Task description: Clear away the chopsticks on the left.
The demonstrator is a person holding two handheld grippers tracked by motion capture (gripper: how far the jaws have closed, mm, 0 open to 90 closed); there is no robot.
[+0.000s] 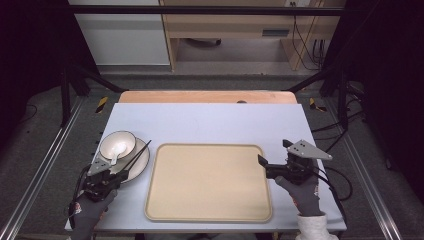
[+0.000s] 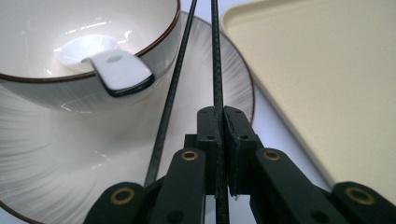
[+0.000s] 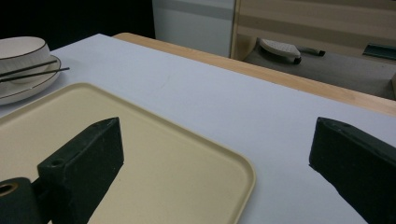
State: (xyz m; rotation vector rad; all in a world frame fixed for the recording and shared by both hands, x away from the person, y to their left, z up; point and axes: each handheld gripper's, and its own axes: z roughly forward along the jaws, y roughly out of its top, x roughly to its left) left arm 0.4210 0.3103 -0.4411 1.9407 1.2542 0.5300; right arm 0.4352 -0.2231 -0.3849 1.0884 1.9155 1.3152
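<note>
Tongs first, from the high view: the left tongs (image 1: 117,176) sit at the near rim of the plate (image 1: 142,162), pressed together on one chopstick (image 1: 138,152), whose length runs up and away from them across the plate. Just beyond them the bowl (image 1: 117,145) stands on that plate with a white spoon (image 1: 116,152) in it. Over on the far side, the right tongs (image 1: 272,160) hang spread at the right edge of the cream tray (image 1: 207,182), touching nothing, waiting its turn by the look of it.

Left gripper view now: the left tongs (image 2: 219,140) pinch a chopstick (image 2: 215,56) near its end, low down, likely so the stick can be lifted clear of the plate (image 2: 205,88). A second chopstick (image 2: 170,98) lies loose just beside, outside the grip. The bowl (image 2: 84,84) sits ahead and to one side, spoon (image 2: 119,72) handle hooked over its rim. The tray (image 2: 327,84) lies close on the other side, probably the landing spot.

Right gripper view: the right tongs (image 3: 215,168) stand wide apart straddling the tray's (image 3: 177,163) corner on the desk (image 3: 210,98), bowl (image 3: 21,49) and chopsticks (image 3: 32,70) well off.
</note>
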